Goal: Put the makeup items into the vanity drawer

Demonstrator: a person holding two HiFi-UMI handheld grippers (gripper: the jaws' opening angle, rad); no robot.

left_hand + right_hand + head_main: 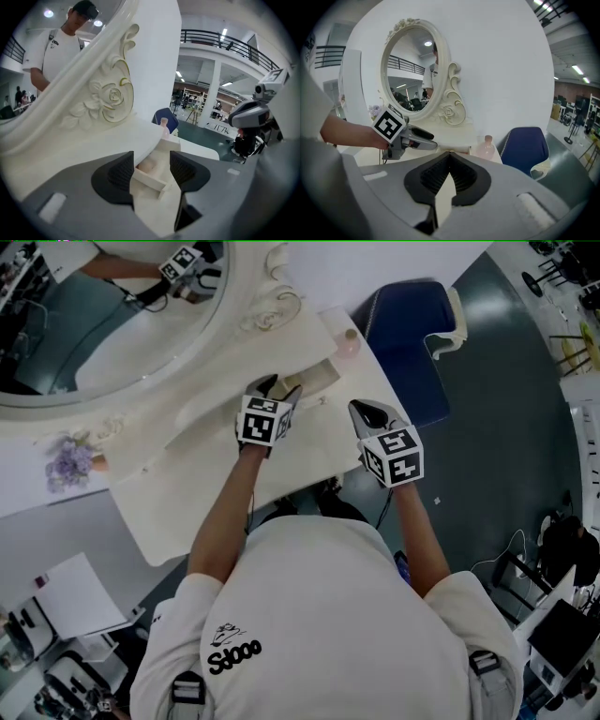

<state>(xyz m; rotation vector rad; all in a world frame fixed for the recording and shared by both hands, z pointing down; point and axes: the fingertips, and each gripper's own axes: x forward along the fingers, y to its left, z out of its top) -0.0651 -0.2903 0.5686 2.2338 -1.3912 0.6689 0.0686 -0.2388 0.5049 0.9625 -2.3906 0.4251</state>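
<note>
Found white vanity counter point(169, 493) with drawer point(323, 379) open at its right end. Recorded left tongs point(279, 390) apart above drawer, gripping nothing; right tongs point(368, 412) together, empty. Located pink bottle point(348, 345) upright on counter corner, outside drawer. Advise lifting left tongs clear before fetching it. Confirmed pale pink item point(146, 165) inside drawer from left gripper view only; not visible from head view.
</note>
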